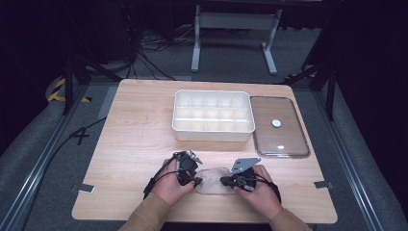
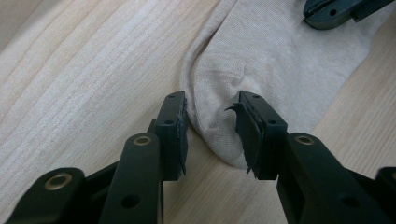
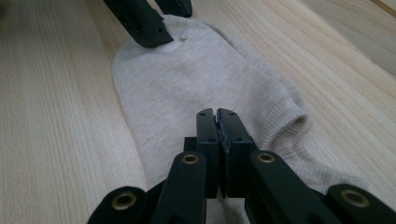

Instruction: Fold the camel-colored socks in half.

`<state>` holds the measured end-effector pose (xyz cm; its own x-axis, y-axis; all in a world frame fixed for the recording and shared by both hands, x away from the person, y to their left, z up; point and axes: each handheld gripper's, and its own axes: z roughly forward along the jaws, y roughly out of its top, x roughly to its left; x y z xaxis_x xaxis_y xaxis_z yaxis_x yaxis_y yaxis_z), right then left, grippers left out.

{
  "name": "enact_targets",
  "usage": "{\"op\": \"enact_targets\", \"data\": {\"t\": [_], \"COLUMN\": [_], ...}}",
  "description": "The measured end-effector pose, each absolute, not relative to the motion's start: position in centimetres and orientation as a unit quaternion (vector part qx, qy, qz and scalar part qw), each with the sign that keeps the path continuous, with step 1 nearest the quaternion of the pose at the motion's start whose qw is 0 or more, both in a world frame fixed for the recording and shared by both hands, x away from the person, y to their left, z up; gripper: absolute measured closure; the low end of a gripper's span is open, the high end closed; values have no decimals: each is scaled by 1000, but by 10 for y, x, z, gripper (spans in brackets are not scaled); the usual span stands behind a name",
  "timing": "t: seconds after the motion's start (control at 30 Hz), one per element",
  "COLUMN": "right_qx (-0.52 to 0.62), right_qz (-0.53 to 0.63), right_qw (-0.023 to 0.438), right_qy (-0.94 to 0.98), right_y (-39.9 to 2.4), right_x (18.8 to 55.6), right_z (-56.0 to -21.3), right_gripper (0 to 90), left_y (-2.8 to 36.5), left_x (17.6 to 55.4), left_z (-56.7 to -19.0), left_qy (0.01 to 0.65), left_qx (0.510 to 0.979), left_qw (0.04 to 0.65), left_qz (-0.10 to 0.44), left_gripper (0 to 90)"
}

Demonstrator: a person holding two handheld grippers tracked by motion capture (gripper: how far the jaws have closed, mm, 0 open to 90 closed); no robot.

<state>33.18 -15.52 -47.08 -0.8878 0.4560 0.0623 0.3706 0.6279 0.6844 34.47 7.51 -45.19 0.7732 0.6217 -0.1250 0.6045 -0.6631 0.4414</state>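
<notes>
**Two tools, one sock between them**

Two tools work a single beige sock [image 1: 211, 181] at the six o'clock edge of the counter [image 1: 134, 139]. The right tool [image 3: 217, 114] has its jaws pressed together; whether a fold of the sock's opening end is caught between them I cannot tell. The left tool [image 2: 212, 114] stands half spread, its jaws straddling the rounded toe, the fabric bunching between the pads [image 2: 243, 133] without being clearly squeezed yet.

The sock looks light, limp and thin: it will drape, stretch and slide on the smooth wood rather than hold any shape. My judgement is that a grip belongs on a doubled edge, at the toe tip or the cuff rim, since a single layer may slip out.

Farther out, at twelve o'clock from the hands, sits one white compartment box [image 1: 213, 115]. Just beside it at three o'clock lies one clear lid [image 1: 279, 127] with a small white knob.
</notes>
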Motion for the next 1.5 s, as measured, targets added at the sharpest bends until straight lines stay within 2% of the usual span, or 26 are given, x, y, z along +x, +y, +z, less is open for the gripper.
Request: {"op": "enact_targets", "data": {"t": [0.07, 0.23, 0.27, 0.4, 0.6, 0.8, 0.87, 1.5], "right_qx": [230, 228, 229, 230, 232, 221, 222, 212], "right_qz": [364, 359, 357, 363, 375, 386, 381, 368], "right_qw": [59, 61, 62, 61, 72, 49, 54, 47], "right_qy": [901, 903, 904, 901, 895, 894, 896, 904], "right_y": [-155, -155, -156, -159, -164, -159, -157, -142], "right_x": [331, 330, 329, 327, 329, 327, 326, 323], "right_z": [-471, -469, -468, -464, -461, -464, -464, -470], "right_gripper": [884, 852, 844, 848, 851, 890, 893, 890], "left_y": [75, 77, 77, 76, 82, 83, 85, 81], "left_x": [344, 345, 345, 345, 348, 344, 343, 332], "left_z": [-452, -455, -455, -454, -452, -441, -437, -404], "left_qy": [334, 348, 349, 346, 356, 354, 351, 313], "left_qx": [911, 902, 901, 903, 899, 897, 897, 885], "left_qw": [240, 256, 257, 254, 253, 262, 262, 332], "left_qz": [16, -11, -12, -9, -40, -53, -56, -90], "left_gripper": [648, 830, 836, 847, 847, 848, 848, 851]}}
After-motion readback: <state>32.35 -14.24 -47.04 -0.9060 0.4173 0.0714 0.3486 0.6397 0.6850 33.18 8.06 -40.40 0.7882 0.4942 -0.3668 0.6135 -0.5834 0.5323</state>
